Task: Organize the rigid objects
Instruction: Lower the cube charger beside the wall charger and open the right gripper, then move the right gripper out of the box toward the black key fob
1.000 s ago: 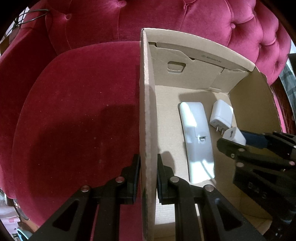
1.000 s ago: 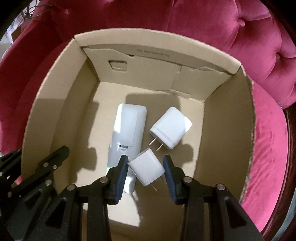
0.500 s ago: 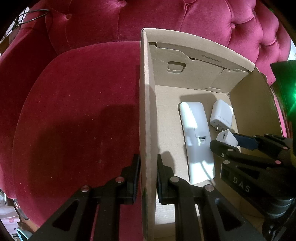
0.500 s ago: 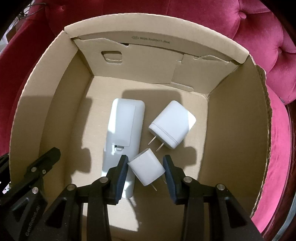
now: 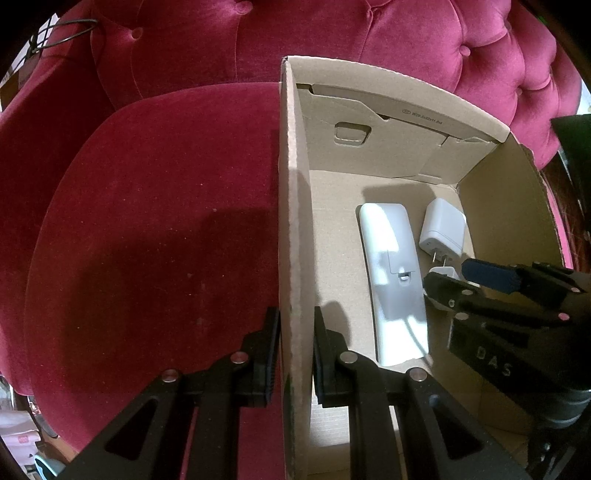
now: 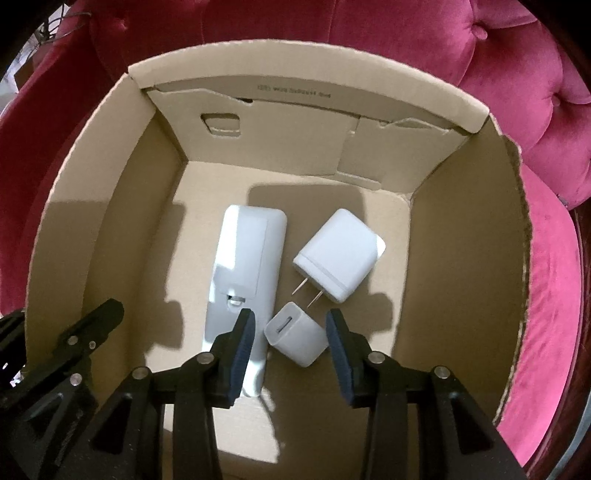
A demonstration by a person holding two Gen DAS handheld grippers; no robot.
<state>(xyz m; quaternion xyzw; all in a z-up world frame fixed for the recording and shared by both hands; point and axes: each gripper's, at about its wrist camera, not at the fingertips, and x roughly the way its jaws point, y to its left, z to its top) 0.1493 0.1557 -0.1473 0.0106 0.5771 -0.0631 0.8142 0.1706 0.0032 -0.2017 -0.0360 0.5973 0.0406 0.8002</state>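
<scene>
A cardboard box stands on a red velvet chair. On its floor lie a long white remote, a large white charger with its prongs toward me, and a small white charger cube. My right gripper is open low inside the box, its fingers on either side of the small cube without touching it. My left gripper is shut on the box's left wall. In the left wrist view the remote, the large charger and the right gripper show.
The red velvet seat spreads left of the box, with the tufted backrest behind it. A black wire loop hangs at the far left. The box walls stand close around the right gripper.
The right gripper has gone lower into the box and opened. The small charger cube left its fingers and now lies on the box floor. The left gripper has not moved.
</scene>
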